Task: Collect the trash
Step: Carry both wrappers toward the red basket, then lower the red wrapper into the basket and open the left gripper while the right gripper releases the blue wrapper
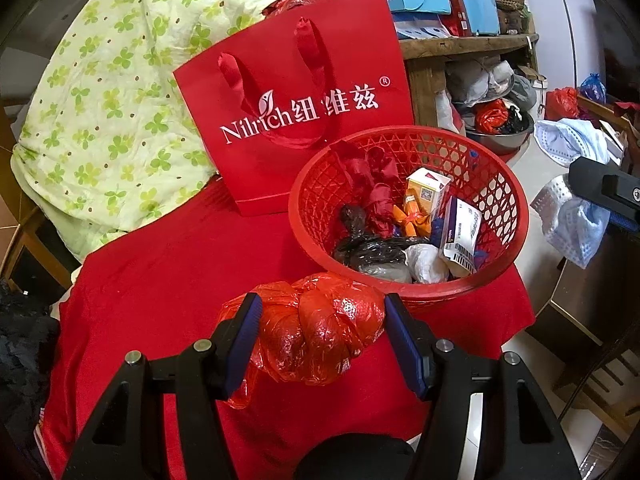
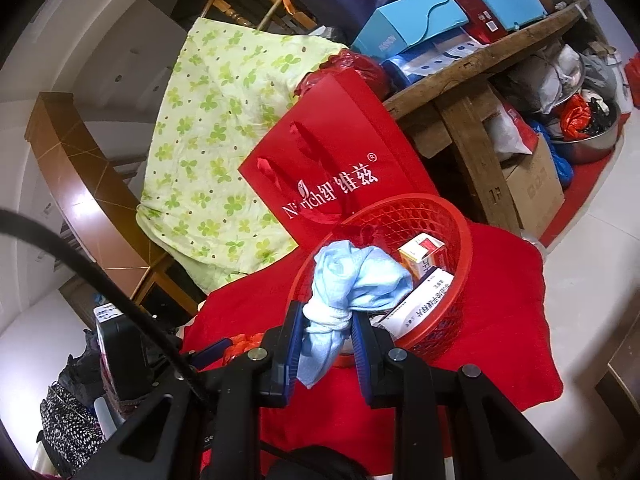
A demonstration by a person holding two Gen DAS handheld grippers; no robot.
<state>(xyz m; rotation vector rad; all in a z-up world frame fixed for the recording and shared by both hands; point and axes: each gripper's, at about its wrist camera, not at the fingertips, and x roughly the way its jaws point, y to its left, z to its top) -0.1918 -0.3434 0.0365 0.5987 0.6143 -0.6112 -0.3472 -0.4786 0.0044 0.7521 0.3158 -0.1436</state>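
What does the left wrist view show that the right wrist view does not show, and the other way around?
Only the left wrist view: the left gripper shut on a crumpled red plastic bag, and the black bag and white wad deep in the basket.

Only the right wrist view: the right gripper shut on a knotted blue cloth near the basket's rim, and a cardboard box under the wooden bench.

Both: the red basket, the red paper bag behind it, the green quilt and the red cloth beneath.
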